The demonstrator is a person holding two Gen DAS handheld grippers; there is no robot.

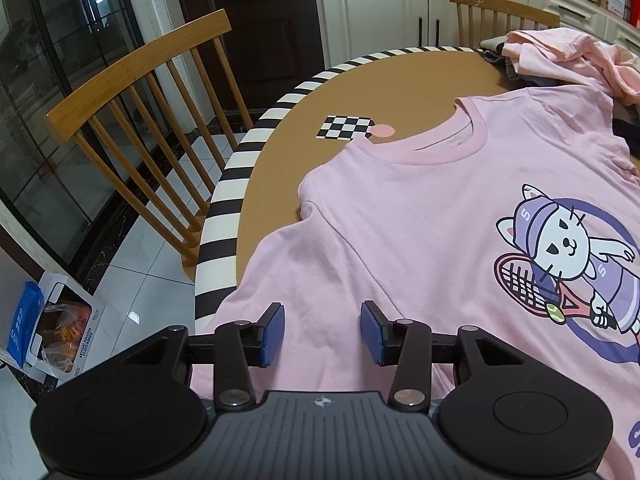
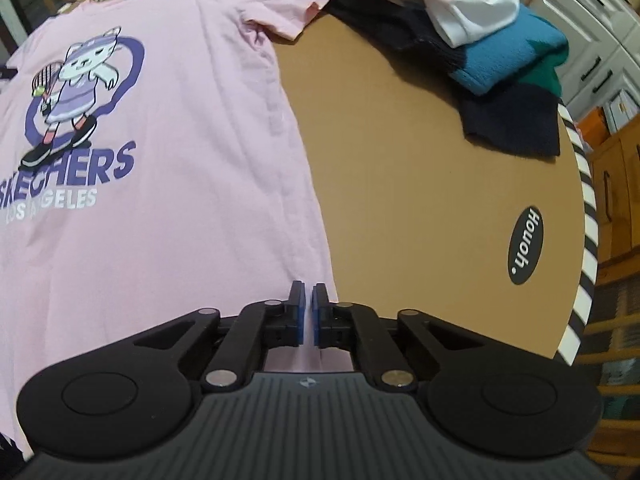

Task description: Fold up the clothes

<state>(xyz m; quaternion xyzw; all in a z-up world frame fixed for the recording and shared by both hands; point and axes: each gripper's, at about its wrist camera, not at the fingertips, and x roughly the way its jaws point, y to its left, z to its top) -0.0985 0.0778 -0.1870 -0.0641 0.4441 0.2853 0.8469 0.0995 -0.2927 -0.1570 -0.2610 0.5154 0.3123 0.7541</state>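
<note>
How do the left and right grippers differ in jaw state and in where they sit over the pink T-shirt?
The left gripper has its jaws apart, nothing between them; the right gripper has its jaws nearly together. The left gripper sits over the sleeve end of the pink T-shirt; the right gripper sits at its side edge near the hem. Whether the right one pinches cloth is unclear. Both have blue pads and point down at the shirt.

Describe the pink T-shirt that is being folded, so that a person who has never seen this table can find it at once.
Start at the round brown table with the black-and-white striped rim. The pink T-shirt lies spread flat on it, front side up, beside a pile of other clothes. Unlike the crumpled pink garment on that pile, it shows a purple print of a cat holding a tennis racket.
</note>
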